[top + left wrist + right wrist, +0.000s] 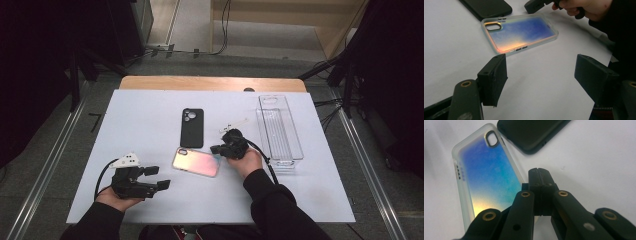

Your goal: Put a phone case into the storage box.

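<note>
Item one: we record a clear plastic bin [280,131], long and rectangular, standing at the right of the white table [150,120]; we see nothing lying in it. Just left of it rests a small clear plastic piece [234,124], too slight for us to name.

Item two: an iridescent phone case [196,161] lies flat near the table's middle, camera cutout toward the left. A black phone case [192,127] lies just beyond it, close but apart.

Item three: the right gripper [216,149] sits at the iridescent case's right end. In the right gripper view its jaws are pressed together with nothing between them, their tips over the table just beside the case's long edge; we cannot tell whether they touch it.

Item four: the left gripper [157,177] rests at the table's near left, jaws standing apart and holding nothing, pointed toward the iridescent case, which lies a little beyond their tips.
</note>
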Action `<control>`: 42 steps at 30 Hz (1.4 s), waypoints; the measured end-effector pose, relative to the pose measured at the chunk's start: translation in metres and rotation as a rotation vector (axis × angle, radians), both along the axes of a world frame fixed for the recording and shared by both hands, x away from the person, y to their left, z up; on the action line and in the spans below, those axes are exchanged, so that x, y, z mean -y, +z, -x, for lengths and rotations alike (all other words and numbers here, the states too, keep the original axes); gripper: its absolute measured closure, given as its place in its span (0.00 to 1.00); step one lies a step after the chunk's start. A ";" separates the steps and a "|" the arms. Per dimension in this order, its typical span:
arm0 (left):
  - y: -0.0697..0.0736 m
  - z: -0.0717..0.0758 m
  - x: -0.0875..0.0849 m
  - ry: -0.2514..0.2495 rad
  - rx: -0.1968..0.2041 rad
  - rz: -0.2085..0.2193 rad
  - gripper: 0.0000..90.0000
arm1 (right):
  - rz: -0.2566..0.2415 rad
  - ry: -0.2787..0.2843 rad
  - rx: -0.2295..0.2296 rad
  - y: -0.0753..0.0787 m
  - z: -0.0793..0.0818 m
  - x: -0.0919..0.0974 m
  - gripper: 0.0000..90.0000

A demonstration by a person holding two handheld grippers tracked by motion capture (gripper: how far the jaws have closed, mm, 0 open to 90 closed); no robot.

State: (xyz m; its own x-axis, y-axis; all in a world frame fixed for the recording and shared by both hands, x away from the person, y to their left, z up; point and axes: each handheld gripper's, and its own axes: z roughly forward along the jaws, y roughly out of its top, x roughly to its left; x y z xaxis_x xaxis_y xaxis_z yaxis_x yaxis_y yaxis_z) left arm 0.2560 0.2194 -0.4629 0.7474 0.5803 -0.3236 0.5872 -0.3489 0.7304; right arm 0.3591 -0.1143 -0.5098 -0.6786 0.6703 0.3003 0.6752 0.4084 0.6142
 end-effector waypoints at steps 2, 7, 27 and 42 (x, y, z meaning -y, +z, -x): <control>0.000 0.000 0.000 0.001 -0.001 0.000 0.30 | 0.001 0.007 -0.003 0.000 0.003 0.001 0.97; 0.000 0.000 0.000 0.002 -0.001 0.000 0.30 | -0.004 0.025 -0.011 0.000 0.009 0.002 0.97; 0.001 0.000 -0.002 -0.001 0.000 0.006 0.30 | -0.023 0.058 0.010 0.015 0.031 0.007 0.87; 0.002 0.001 -0.002 -0.003 -0.002 0.009 0.29 | -0.139 0.131 0.034 0.052 0.065 0.041 0.35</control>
State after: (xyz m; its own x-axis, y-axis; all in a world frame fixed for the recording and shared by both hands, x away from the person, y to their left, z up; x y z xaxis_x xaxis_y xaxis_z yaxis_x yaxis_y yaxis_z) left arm 0.2554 0.2210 -0.4613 0.7485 0.5747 -0.3307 0.5877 -0.3440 0.7323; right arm 0.2945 -0.1550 -0.4581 -0.7688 0.5291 0.3590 0.5996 0.4016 0.6922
